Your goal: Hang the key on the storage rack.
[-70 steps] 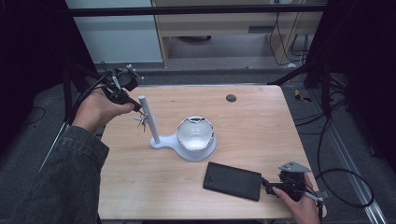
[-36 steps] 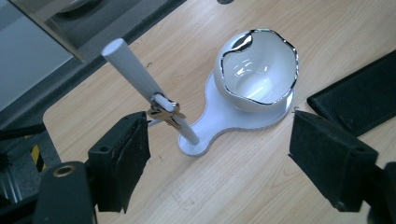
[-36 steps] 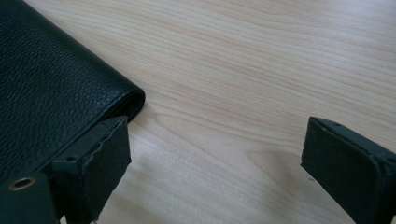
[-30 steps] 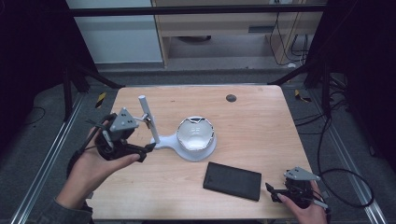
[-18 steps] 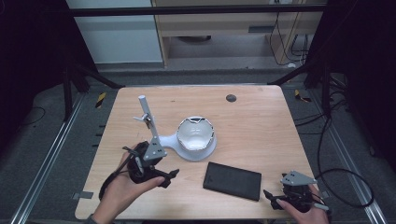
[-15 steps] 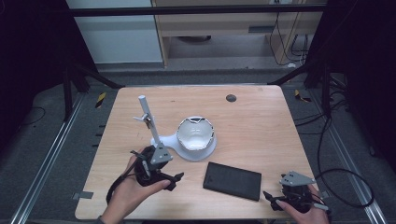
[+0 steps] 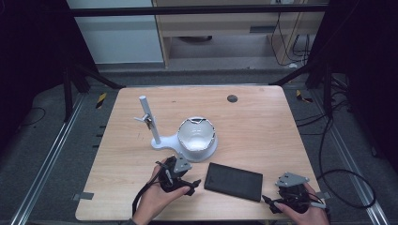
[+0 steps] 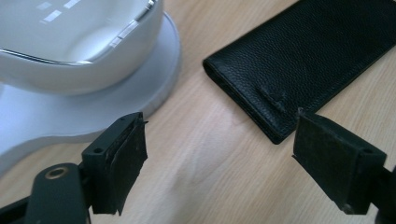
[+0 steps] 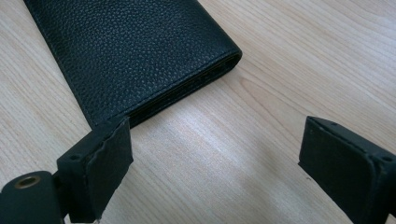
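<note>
- A white stand [image 7: 162, 140] with an upright post [image 7: 149, 119] sits on the wooden table [image 7: 263, 122], its round base carrying a white bowl [image 7: 196, 133].
- The left gripper [image 7: 190, 186], in the person's left hand [image 7: 157, 197], sits low over the table just in front of the stand. In the left gripper view its jaws stand wide with bare wood between them, and they have just closed in slightly.
- A black leather wallet [image 7: 233, 181] lies flat near the table's front edge, between the two grippers and touched by neither.
- The right gripper [image 7: 267, 200], in the right hand [image 7: 305, 213], points at the wallet's near corner, jaws spread wide, nothing between them.
</note>
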`<state>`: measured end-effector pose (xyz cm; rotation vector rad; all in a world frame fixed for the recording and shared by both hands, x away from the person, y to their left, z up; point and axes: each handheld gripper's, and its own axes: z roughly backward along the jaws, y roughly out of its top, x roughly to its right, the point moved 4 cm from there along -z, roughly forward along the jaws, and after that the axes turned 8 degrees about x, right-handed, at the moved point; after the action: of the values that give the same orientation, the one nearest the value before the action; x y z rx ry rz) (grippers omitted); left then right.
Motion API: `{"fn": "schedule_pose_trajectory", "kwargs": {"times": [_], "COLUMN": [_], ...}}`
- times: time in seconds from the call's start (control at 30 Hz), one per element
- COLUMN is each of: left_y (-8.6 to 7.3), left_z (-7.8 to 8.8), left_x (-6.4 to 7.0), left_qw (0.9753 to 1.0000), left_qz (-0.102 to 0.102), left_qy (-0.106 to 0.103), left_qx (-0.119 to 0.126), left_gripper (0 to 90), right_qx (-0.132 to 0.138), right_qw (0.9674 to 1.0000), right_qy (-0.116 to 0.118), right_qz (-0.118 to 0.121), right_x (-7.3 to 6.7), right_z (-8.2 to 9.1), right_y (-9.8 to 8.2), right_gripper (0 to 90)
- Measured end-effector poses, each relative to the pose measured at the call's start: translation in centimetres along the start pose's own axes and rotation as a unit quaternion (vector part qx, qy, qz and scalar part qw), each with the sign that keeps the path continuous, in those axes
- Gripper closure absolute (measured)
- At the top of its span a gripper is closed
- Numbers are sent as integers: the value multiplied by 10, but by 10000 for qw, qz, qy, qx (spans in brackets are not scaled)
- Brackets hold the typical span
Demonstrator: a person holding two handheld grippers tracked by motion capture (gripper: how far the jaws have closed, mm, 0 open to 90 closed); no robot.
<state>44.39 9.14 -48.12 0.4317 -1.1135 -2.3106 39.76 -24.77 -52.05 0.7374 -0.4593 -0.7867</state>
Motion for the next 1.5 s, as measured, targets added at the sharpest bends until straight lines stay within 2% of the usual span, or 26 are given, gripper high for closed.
{"fn": "schedule_pose_trajectory", "kwargs": {"times": [0.13, 0.37, 0.7, 1.23, 1.33, 1.37, 1.5], "left_y": [-10, -22, -26, -29, -29, -29, -28], "left_z": [-11, -14, -20, -22, -22, -22, -26], "left_x": [5, 13, 18, 17, 18, 22, 29], "left_qw": [10000, 9999, 9999, 9999, 9999, 9998, 9995], "left_qz": [23, 68, 2, -59, -65, -71, -126], "left_qy": [-20, -57, -113, -60, -87, -164, -232], "left_qx": [46, 70, -29, -78, -73, -92, -149], "left_gripper": [183, 194, 208, 345, 389, 423, 481], "right_qx": [-51, -127, -210, -498, -480, -483, -495], "right_qw": [10000, 9999, 9997, 9987, 9988, 9988, 9988], "right_qy": [11, 80, 81, 51, 35, 39, 17], "right_qz": [12, 63, 72, 10, 4, 9, -24], "right_x": [2, -1, -3, -2, -1, 0, 3], "right_z": [0, -5, -7, -9, -9, -9, -8], "right_y": [-1, -3, -2, 2, 1, 1, 0], "right_gripper": [98, 103, 100, 91, 92, 96, 94]}}
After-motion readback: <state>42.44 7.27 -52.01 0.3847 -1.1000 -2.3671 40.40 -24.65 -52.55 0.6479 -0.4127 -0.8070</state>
